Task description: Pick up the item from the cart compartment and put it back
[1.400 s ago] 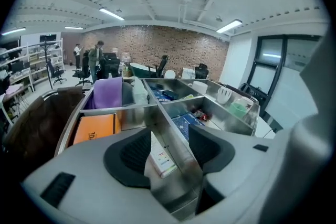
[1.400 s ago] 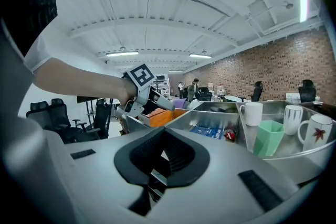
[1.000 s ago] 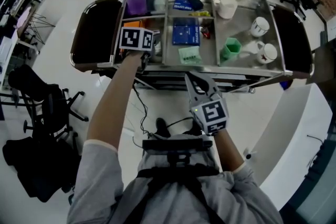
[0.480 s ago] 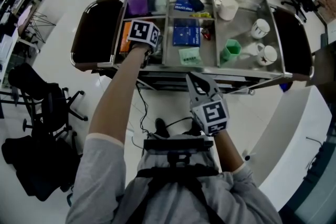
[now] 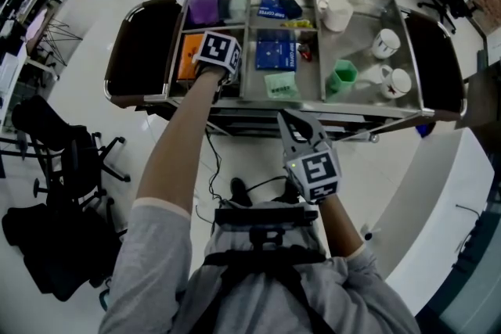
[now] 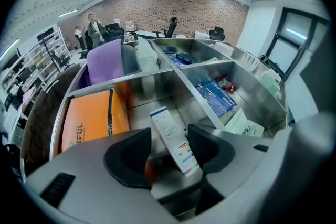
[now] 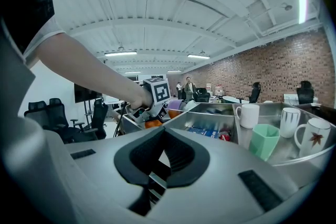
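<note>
As read from the left tool view: left tool (image 6: 169,152) clamped on a slim white box (image 6: 173,139), one dark pad against each long side, printed face up. Near end of the box between the jaws; far end jutting past them, tilted, over the bare steel floor of the near-left compartment of the cart (image 5: 364,19). Contact between box and floor not discernible.

Same compartment, left of the box: orange pack (image 6: 86,120), lying flat against the outer wall. Behind the cross divider: purple item (image 6: 105,63). Right of the long divider, in the middle section: blue box (image 6: 218,97), flat on the floor, with a pale green packet (image 5: 282,84) nearer the front rim.

From the head view: left arm stretched forward, marker cube above the near-left compartment just beside the orange pack. Right tool (image 5: 291,125) short of the cart's front rim, well apart from the left tool, pointing toward the cart.

From the right tool view: right tool jaws closed tip to tip, nothing gripped. Beyond them, in the right section: green cup (image 7: 264,140) upright, and white mugs (image 7: 248,115) farther along.
</note>
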### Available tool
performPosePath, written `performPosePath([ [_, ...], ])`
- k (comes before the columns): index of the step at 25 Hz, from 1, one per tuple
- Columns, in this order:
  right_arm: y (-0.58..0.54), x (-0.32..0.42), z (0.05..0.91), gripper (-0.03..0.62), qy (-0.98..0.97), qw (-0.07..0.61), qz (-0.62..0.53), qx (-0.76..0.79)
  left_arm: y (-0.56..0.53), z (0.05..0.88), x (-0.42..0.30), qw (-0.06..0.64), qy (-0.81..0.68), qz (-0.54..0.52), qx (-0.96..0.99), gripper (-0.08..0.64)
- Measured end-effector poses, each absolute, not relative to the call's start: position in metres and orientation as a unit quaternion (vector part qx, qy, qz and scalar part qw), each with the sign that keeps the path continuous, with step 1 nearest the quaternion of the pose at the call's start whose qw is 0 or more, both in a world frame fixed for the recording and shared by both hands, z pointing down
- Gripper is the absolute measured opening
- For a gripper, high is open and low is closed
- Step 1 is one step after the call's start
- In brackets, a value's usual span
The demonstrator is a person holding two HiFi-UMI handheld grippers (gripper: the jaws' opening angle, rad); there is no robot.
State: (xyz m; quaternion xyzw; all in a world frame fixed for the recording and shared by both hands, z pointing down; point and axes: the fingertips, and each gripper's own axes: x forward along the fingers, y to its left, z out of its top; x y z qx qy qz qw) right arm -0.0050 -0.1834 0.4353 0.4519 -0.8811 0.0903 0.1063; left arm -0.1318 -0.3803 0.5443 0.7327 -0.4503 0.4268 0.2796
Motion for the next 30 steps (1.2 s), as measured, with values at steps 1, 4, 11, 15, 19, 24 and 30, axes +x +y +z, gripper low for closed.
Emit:
performPosePath([
  [1, -0.183, -0.005, 0.436, 0.009, -0.881, 0.107, 0.090, 0.452, -0.380, 0.546, -0.132, 0.277, -0.451, 0.433, 0.730, 0.230],
  [4, -0.184, -0.004, 0.436, 0.009, -0.881, 0.107, 0.089, 0.452, -0.381, 0.548, -0.138, 0.267, -0.459, 0.453, 0.716, 0.230],
  [11, -0.183, -0.002, 0.438, 0.009, -0.879, 0.113, 0.097, 0.452, -0.381, 0.550, -0.138, 0.254, -0.458, 0.470, 0.710, 0.204],
  [15, -0.185, -0.001, 0.437, 0.009, -0.879, 0.110, 0.094, 0.454, -0.382, 0.549, -0.137, 0.241, -0.457, 0.469, 0.716, 0.169],
  [19, -0.185, -0.002, 0.436, 0.009, -0.879, 0.109, 0.096, 0.454, -0.381, 0.544, -0.141, 0.235, -0.455, 0.469, 0.720, 0.147],
  [24, -0.186, -0.005, 0.437, 0.009, -0.881, 0.106, 0.093, 0.452, -0.382, 0.539, -0.138, 0.243, -0.449, 0.447, 0.734, 0.140],
  [30, -0.186, -0.008, 0.437, 0.009, -0.881, 0.106, 0.095, 0.451, -0.379, 0.530, -0.134, 0.253, -0.445, 0.422, 0.748, 0.138],
])
